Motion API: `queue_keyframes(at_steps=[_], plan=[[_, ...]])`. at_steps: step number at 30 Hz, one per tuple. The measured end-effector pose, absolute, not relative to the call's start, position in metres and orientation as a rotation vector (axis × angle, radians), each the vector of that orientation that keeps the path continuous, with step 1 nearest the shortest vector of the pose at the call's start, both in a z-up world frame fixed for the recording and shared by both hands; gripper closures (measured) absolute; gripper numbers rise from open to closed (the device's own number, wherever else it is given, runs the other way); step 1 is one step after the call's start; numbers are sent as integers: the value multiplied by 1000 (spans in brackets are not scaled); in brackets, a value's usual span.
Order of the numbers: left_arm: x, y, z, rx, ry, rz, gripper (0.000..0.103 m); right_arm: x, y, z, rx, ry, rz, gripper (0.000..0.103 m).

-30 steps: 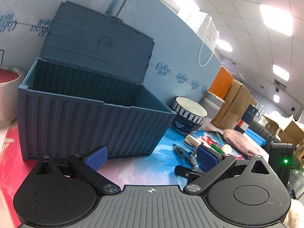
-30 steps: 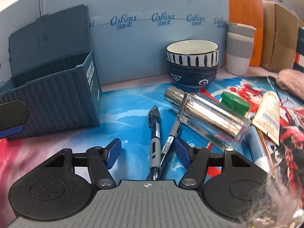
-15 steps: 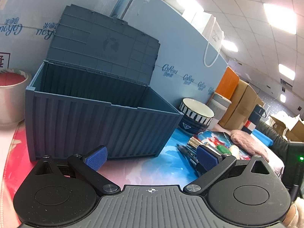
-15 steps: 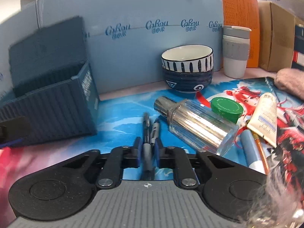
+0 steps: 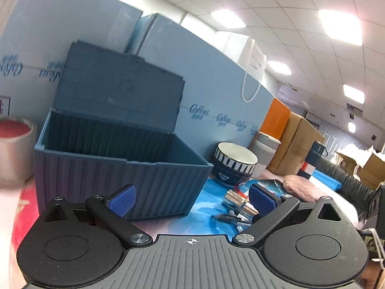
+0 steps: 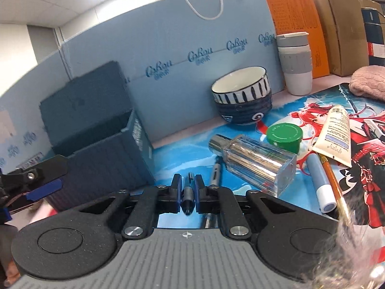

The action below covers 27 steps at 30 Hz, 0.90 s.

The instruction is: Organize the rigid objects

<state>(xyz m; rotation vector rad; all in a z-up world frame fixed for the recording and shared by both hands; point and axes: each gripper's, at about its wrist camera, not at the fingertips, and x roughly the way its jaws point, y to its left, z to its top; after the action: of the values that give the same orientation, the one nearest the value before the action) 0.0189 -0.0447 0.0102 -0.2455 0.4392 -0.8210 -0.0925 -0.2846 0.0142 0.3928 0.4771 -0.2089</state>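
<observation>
My right gripper is shut on a black pen, which is lifted off the mat and points toward the camera. A second pen still lies on the blue mat just right of it. The dark blue storage box stands with its lid up; in the right wrist view the box is at the left. My left gripper hangs open in front of the box with nothing between its blue pads. Its fingers show at the left edge of the right wrist view.
A clear glass bottle, a green-lidded jar, a cream tube, a blue marker and an orange pencil lie on the printed mat. Striped bowls and a grey cup stand by the blue foam wall. A red-topped tin sits left of the box.
My right gripper closed on the black pen and lifted it off the mat, rolling a little. The left gripper rose slightly, staying open.
</observation>
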Motion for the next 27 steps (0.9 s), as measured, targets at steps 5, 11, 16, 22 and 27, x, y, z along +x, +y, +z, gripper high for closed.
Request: queue_keyframes(at_steps=[5,11,16,22,27], plan=[[18,-38,23,-260,427,-811,2,-99,-283,22,429,461,-142,93],[24,-29,30,-286,458,-794,2,-96,-283,19,490,482,-91,93],[33,-28,26,-307,497,-785,2,-94,-286,17,519,485,-94,93],[34,-34,20,-285,527,-790,2,-91,-295,10,519,508,-154,89],[34,-37,17,-270,537,-794,2,-83,-293,5,454,549,-199,86]])
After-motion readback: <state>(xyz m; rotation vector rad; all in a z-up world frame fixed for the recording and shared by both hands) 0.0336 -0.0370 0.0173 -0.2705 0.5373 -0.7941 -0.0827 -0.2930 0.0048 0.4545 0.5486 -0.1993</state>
